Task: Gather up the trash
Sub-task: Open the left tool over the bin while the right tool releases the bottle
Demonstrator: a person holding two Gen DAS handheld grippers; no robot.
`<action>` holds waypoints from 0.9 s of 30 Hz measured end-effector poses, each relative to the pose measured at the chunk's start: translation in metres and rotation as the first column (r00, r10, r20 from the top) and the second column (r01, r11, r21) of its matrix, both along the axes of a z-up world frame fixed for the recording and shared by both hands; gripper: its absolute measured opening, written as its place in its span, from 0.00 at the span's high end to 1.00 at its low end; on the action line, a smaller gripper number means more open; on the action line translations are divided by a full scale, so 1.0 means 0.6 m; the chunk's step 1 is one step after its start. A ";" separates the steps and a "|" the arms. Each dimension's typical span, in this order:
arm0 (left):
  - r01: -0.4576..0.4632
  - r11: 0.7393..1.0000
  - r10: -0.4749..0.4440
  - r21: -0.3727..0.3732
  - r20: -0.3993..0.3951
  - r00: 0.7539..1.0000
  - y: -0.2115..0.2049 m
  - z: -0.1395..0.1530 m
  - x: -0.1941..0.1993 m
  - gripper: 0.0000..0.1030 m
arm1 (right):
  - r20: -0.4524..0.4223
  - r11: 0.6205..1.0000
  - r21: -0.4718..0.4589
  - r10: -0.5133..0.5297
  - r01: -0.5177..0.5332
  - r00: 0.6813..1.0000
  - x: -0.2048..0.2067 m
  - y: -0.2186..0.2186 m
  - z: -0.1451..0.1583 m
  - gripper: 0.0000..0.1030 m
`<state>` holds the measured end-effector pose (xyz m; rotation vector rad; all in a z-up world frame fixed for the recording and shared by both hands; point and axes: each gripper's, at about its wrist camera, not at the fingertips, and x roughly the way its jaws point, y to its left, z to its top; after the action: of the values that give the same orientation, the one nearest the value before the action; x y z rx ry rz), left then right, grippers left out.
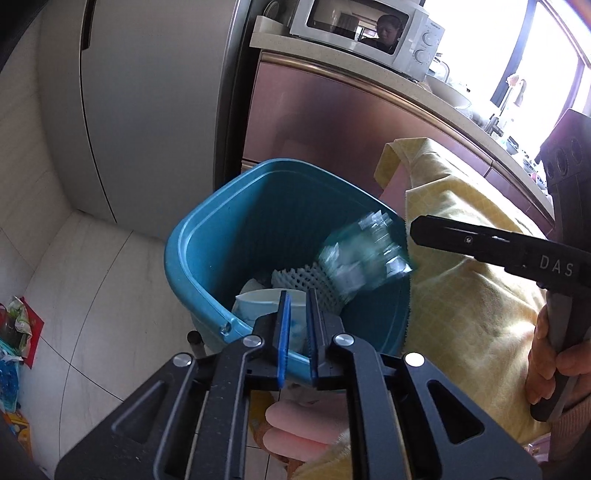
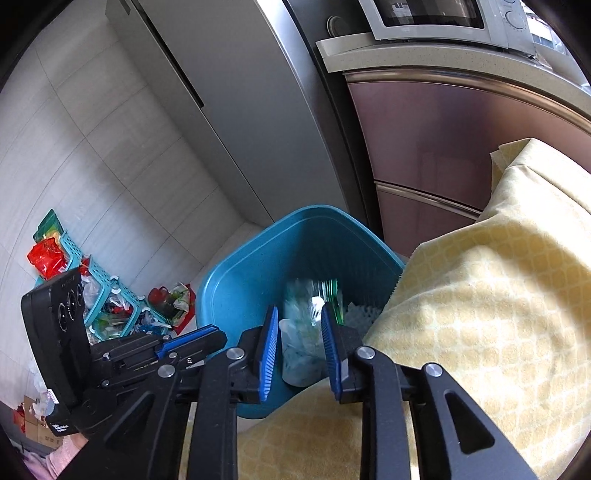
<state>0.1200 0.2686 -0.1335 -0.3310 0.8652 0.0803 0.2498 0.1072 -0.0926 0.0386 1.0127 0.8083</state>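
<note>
A blue plastic bin point(image 1: 207, 236) stands on the floor by the yellow-covered table; it also shows in the right wrist view point(image 2: 236, 280). A crumpled clear plastic bottle point(image 1: 364, 254) is blurred in the air inside the bin's mouth, also in the right wrist view point(image 2: 310, 306). A white cup point(image 1: 258, 299) and white foam netting point(image 1: 295, 280) lie in the bin. My left gripper point(image 1: 298, 299) is at the bin's near rim, jaws slightly apart, empty. My right gripper point(image 2: 299, 314) is open and empty above the bin; it shows at the right in the left wrist view point(image 1: 417, 229).
A yellow cloth point(image 2: 480, 295) covers the table to the right of the bin. A grey fridge point(image 1: 155, 92) and pink cabinets point(image 1: 332, 122) with a microwave point(image 1: 369, 29) stand behind. Teal baskets and colourful wrappers point(image 2: 99, 299) lie on the tiled floor at the left.
</note>
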 end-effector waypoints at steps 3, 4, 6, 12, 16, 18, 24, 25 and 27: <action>0.000 1.000 0.000 -0.006 0.004 1.000 -0.003 -0.002 0.000 0.92 | -0.003 1.000 0.006 -0.005 0.005 1.000 0.001 -0.003 -0.001 0.75; 0.001 1.000 -0.001 -0.009 0.010 1.000 -0.004 0.000 -0.001 0.91 | -0.005 1.000 0.009 -0.006 0.006 1.000 0.001 -0.005 -0.001 0.75; 0.002 1.000 -0.002 -0.012 0.025 1.000 -0.005 0.003 -0.004 0.87 | -0.007 1.000 0.014 -0.007 0.008 1.000 0.003 -0.006 -0.001 0.75; 0.015 1.000 -0.016 0.004 0.080 0.997 -0.023 0.026 -0.026 0.72 | -0.007 0.999 0.033 -0.009 0.009 1.000 -0.004 -0.021 0.004 0.74; 0.029 0.999 -0.033 0.030 0.111 0.993 -0.043 0.049 -0.035 0.66 | 0.007 0.999 0.048 -0.011 0.010 1.000 -0.014 -0.037 0.013 0.74; 0.035 0.999 -0.040 0.041 0.127 0.991 -0.053 0.060 -0.041 0.64 | 0.021 0.998 0.058 -0.013 0.012 1.000 -0.021 -0.048 0.020 0.74; 0.053 0.996 -0.063 0.068 0.163 0.985 -0.086 0.088 -0.058 0.55 | 0.078 0.997 0.079 -0.027 0.020 0.997 -0.049 -0.082 0.047 0.66; 0.057 0.996 -0.069 0.072 0.170 0.983 -0.092 0.092 -0.060 0.54 | 0.087 0.996 0.084 -0.030 0.023 0.996 -0.053 -0.090 0.051 0.65; 0.066 0.995 -0.079 0.081 0.180 0.980 -0.103 0.099 -0.065 0.51 | 0.109 0.996 0.089 -0.039 0.030 0.993 -0.063 -0.103 0.060 0.64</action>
<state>0.0811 0.2066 -0.0741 -0.2325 0.6890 0.0140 0.2117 0.0452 -0.0565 0.0845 0.8697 0.8138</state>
